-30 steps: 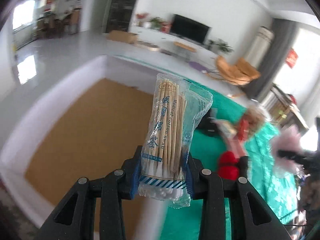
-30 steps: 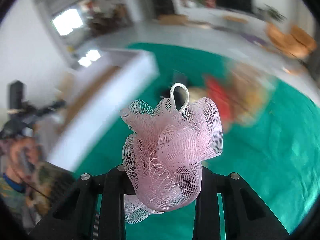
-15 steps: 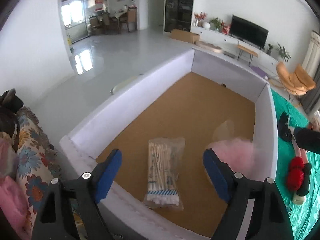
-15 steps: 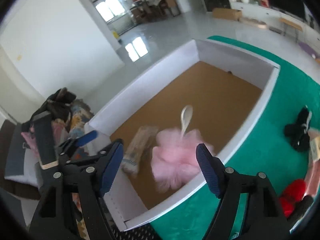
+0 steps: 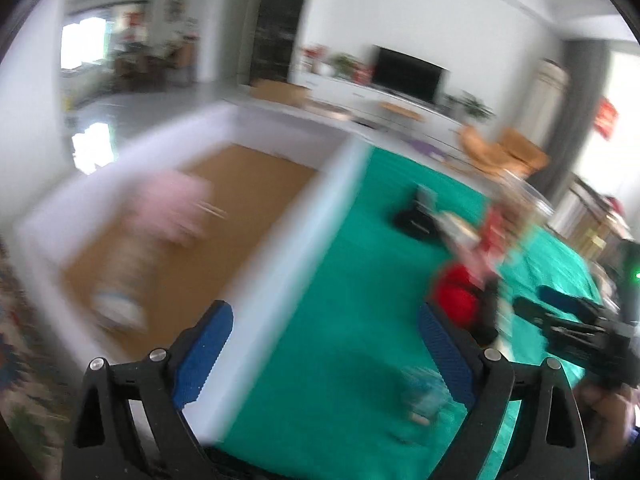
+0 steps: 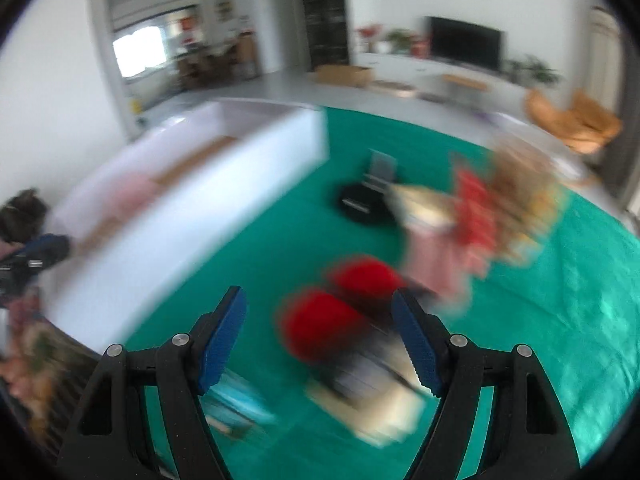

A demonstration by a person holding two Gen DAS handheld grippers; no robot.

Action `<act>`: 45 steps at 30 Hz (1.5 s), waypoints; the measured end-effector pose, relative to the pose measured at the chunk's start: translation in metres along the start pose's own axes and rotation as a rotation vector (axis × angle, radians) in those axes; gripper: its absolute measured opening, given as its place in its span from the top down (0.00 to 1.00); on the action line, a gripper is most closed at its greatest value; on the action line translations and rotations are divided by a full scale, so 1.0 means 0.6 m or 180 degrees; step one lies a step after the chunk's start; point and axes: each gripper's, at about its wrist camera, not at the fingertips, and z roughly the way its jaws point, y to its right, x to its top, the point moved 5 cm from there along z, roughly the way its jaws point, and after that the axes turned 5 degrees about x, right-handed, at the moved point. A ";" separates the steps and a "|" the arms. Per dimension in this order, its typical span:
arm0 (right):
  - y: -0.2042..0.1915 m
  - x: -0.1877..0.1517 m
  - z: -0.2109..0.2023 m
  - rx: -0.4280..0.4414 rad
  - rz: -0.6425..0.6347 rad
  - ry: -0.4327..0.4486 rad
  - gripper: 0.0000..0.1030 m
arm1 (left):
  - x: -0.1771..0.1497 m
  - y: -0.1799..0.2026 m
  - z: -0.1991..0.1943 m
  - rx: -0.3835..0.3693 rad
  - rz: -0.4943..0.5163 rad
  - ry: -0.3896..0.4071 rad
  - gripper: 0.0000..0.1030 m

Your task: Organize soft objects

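Right wrist view showed the right gripper point(image 6: 320, 340) spread wide and empty, with the red soft object point(image 6: 320, 322) lying between its fingers.

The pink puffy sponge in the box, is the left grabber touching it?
Apart. The left wrist view shows the pink bath pouf lying in the white box, while the left gripper, jaws opening and empty, sits well short of it over the box wall.

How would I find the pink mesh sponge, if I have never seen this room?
Look at the white box with the brown floor, left of the green cloth. The pink mesh sponge lies inside it. Its neighbour is a pale, long packet; only the sponge is pink and fluffy.
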 end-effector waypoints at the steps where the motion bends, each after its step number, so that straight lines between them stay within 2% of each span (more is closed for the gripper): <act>1: 0.022 -0.018 -0.003 -0.0046 0.0048 -0.0053 0.24 | -0.017 0.025 0.008 -0.0083 0.0042 -0.0044 0.09; 3: 0.064 -0.080 -0.011 -0.0122 0.0162 -0.0247 0.24 | -0.049 0.068 0.032 -0.0127 0.0117 -0.0156 0.09; 5: 0.069 -0.125 -0.019 -0.0053 0.0223 -0.0394 0.24 | -0.063 0.086 0.048 -0.0196 0.0130 -0.0218 0.09; 6: 0.060 -0.150 -0.022 0.0040 0.0215 -0.0457 0.24 | -0.065 0.090 0.051 -0.0200 0.0133 -0.0219 0.09; 10: -0.003 -0.192 -0.022 0.0272 -0.0017 -0.0529 0.24 | -0.052 0.089 0.039 -0.0128 0.0140 -0.0115 0.09; 13: -0.043 -0.199 0.005 0.0271 -0.0241 -0.0573 0.24 | -0.044 0.057 0.016 -0.0042 0.0066 0.0014 0.09; 15: -0.050 -0.190 0.026 0.0113 -0.0417 -0.0539 0.24 | -0.042 0.030 0.005 0.0034 -0.0017 0.0085 0.09; 18: -0.041 -0.149 0.069 0.0124 -0.0335 -0.0507 0.23 | -0.045 -0.001 -0.005 0.0071 -0.0161 0.0103 0.09; 22: -0.054 -0.086 0.126 0.0239 -0.0271 -0.0639 0.24 | -0.059 -0.007 0.002 0.0102 -0.0174 0.0028 0.09; 24: -0.049 -0.059 0.127 0.0100 -0.0236 -0.0580 0.24 | -0.066 -0.009 0.004 0.0100 -0.0176 -0.0017 0.09; 25: -0.049 -0.049 0.117 0.0199 -0.0150 -0.0541 0.24 | -0.069 -0.010 0.004 0.0097 -0.0188 -0.0023 0.09; 27: -0.062 -0.056 0.099 0.0442 -0.0124 -0.0541 0.23 | -0.074 -0.016 0.000 0.0077 -0.0233 -0.0013 0.09; 30: -0.103 -0.106 0.093 0.0730 -0.0280 -0.0750 0.23 | -0.077 -0.022 0.001 0.0053 -0.0303 0.0004 0.09; 31: -0.119 -0.122 0.100 0.0751 -0.0398 -0.0823 0.23 | -0.078 -0.022 0.005 0.0046 -0.0327 -0.0004 0.09; 33: -0.136 -0.116 0.115 0.0548 -0.0606 -0.0644 0.22 | -0.080 -0.019 0.013 0.0030 -0.0348 -0.0075 0.09; 34: -0.133 -0.106 0.123 0.0533 -0.0582 -0.0573 0.23 | -0.083 -0.018 0.015 0.0014 -0.0342 -0.0118 0.09; 36: -0.098 -0.065 0.156 0.0343 -0.0340 -0.0418 0.24 | -0.086 -0.011 0.014 -0.0016 -0.0298 -0.0164 0.09; 39: -0.011 -0.007 0.196 -0.0236 0.0057 -0.0309 0.24 | -0.088 0.002 0.008 -0.0011 -0.0197 -0.0192 0.09; 40: 0.001 0.002 0.195 -0.0217 0.0138 -0.0308 0.23 | -0.088 0.007 0.011 -0.0038 -0.0181 -0.0231 0.09; 43: 0.011 0.004 0.157 0.0103 0.0278 -0.0318 0.23 | -0.088 0.029 0.034 -0.0159 -0.0156 -0.0428 0.09; 45: 0.006 -0.014 0.124 0.0198 0.0185 -0.0298 0.23 | -0.093 0.061 0.072 -0.0239 -0.0063 -0.0711 0.09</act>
